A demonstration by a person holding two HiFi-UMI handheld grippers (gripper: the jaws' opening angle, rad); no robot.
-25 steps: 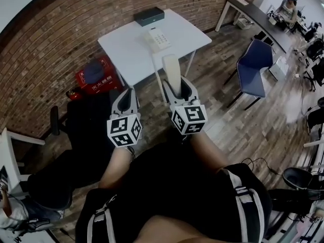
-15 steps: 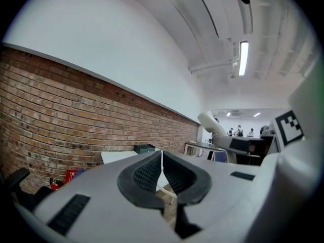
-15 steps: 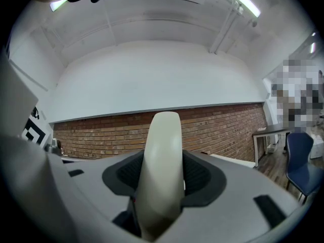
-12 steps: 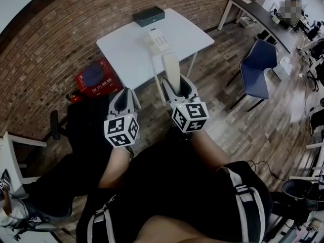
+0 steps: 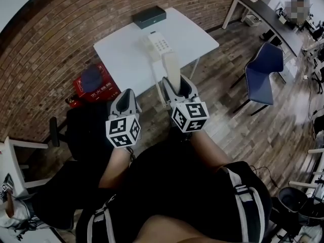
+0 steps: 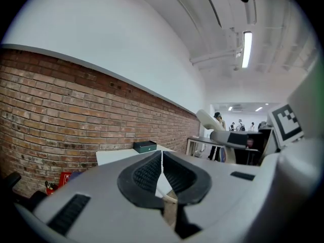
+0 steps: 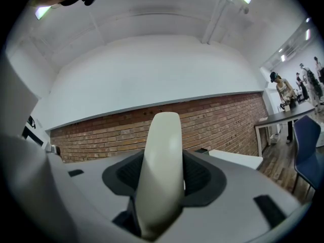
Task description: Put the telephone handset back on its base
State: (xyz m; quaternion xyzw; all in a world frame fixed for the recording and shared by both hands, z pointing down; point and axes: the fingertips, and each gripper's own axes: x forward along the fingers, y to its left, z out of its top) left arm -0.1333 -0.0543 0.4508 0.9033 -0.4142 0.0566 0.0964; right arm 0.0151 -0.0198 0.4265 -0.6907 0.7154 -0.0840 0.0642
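Cream handset [image 7: 161, 151], lower end out of sight within right claw [image 5: 178, 86].

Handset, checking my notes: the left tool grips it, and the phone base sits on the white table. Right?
Not quite: the right tool grips the handset, as the right gripper view shows. The phone base sits on the white table.

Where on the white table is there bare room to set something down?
Bare: the left half of the table, from the phone base to the left edge, and the right corner past the base. Crowded: the middle, with the dark box at the far edge and the base before it.
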